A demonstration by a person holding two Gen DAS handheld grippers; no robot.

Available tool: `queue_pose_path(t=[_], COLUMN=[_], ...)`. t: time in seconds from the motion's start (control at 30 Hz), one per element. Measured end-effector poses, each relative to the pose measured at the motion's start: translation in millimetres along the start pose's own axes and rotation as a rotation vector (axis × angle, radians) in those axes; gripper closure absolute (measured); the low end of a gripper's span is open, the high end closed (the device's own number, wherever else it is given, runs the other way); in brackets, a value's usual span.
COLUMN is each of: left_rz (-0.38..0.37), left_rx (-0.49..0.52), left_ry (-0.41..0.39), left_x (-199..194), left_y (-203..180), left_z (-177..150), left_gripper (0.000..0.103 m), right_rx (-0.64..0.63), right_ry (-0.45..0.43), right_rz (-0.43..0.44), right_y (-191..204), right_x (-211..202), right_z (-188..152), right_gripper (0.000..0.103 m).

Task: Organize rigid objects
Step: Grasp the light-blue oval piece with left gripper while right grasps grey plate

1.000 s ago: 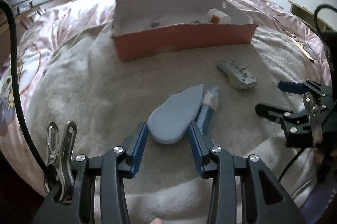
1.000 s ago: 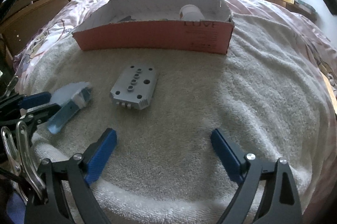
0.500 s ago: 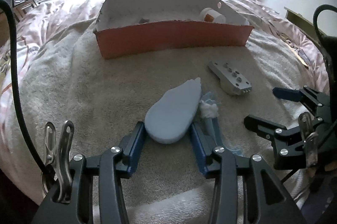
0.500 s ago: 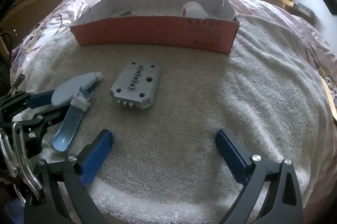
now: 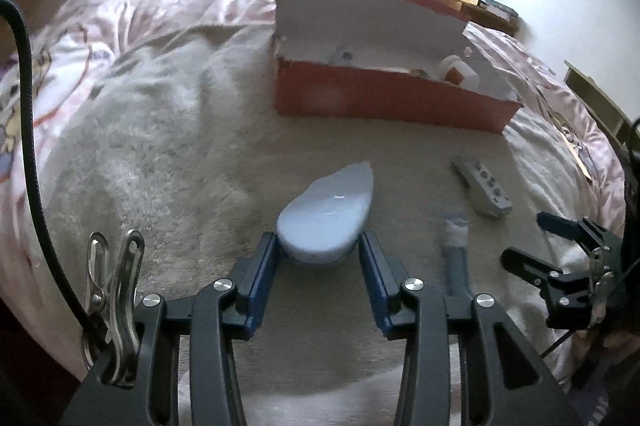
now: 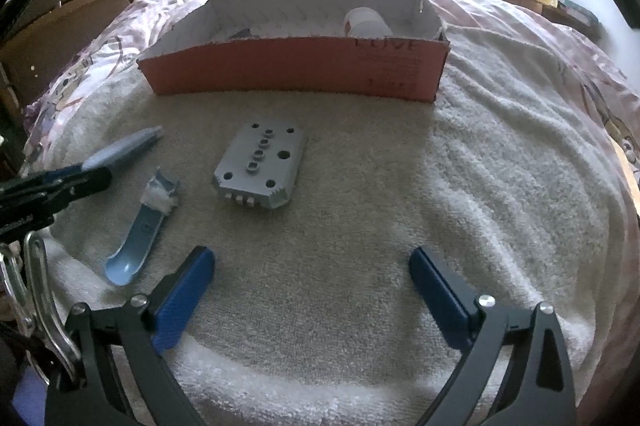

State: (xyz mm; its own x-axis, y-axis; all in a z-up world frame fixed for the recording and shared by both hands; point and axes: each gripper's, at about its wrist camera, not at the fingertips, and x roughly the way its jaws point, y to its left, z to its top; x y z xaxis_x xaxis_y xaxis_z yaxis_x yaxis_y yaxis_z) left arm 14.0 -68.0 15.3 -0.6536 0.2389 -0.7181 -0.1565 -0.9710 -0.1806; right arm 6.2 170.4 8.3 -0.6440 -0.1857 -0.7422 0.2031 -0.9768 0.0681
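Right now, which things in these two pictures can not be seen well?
- Left wrist view: box contents, hidden behind its front wall; only a white bottle peeks out.
- Left wrist view: blue scoop, lower part behind the left claw.
- Right wrist view: writing on the box, too blurred.

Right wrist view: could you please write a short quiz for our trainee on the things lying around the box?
1. What is in the right end of the red box? A) a white bottle B) a mug C) a book
2. Which lies nearer the box: the grey block or the blue scoop?
3. True or false: the grey block lies inside the box.

Key: 1 A. 2 the grey block. 3 false, it lies on the towel.
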Motion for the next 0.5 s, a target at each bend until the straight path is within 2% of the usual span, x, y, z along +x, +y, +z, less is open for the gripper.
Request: queue_pose_path(t=[0.33, 0.4, 0.5], left_rz=[0.032, 0.036, 0.05], left_rx=[0.036, 0.032, 0.04], left_ry=[0.018, 0.02, 0.021], left_x=[12.7, 14.7, 16.9], left_y=[-7.3, -7.6, -10.1], left_z=[7.9, 11.0, 13.2], left_gripper=[0.06, 0.061, 0.06], right_rx=[0.014, 0.02, 0.03], right_ry=[-0.018, -0.013, -0.011], right_rz=[0.088, 0.094, 0.082], right_y=[12.4, 15.7, 18.1], right_x=[6.4, 14.5, 21.9], right_z=[30.3, 38.3, 44.8], right_gripper=[0.01, 0.013, 0.024])
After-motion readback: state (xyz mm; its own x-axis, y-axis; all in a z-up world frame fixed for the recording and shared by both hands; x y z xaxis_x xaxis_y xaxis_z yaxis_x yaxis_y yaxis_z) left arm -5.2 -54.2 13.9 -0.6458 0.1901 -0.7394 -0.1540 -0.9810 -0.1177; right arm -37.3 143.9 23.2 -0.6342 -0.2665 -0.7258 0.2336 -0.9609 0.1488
